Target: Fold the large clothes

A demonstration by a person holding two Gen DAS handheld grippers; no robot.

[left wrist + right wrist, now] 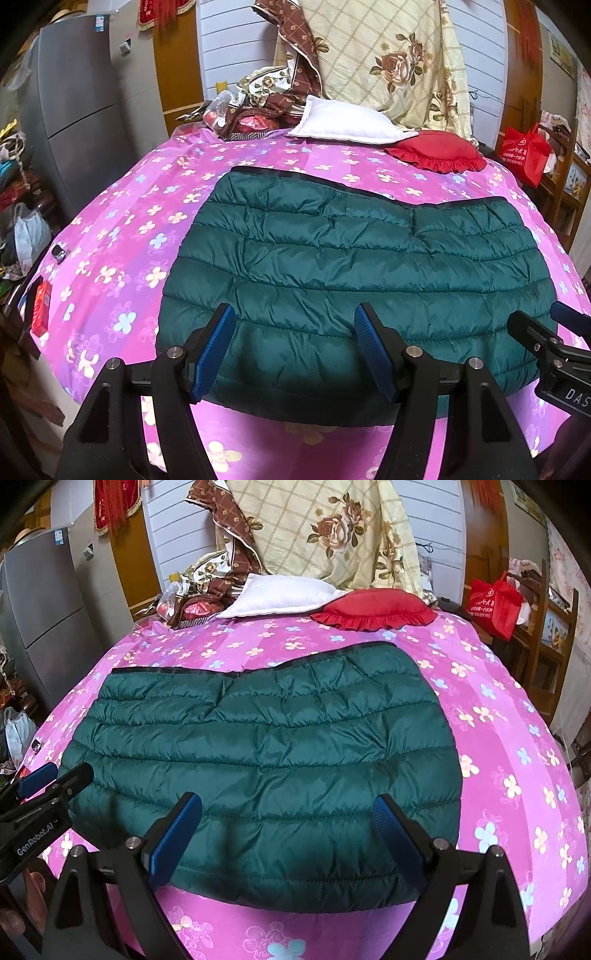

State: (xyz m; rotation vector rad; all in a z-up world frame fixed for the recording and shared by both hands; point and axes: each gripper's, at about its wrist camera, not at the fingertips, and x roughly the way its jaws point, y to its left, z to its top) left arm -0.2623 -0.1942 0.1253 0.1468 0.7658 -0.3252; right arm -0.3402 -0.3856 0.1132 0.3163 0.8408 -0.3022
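A dark green quilted down jacket (354, 266) lies folded flat on the pink flowered bedsheet (122, 221), and also shows in the right wrist view (266, 753). My left gripper (295, 321) is open and empty, held over the jacket's near edge toward its left side. My right gripper (288, 812) is open and empty, held over the near edge toward the right side. Each gripper shows at the side of the other's view: the right gripper (554, 332) and the left gripper (44, 786).
A white pillow (343, 123), a red ruffled cushion (439, 149) and a pile of floral bedding (388, 55) lie at the head of the bed. A grey fridge (77, 110) stands left. A red bag (524, 151) hangs right. A red box (40, 306) sits at the bed's left edge.
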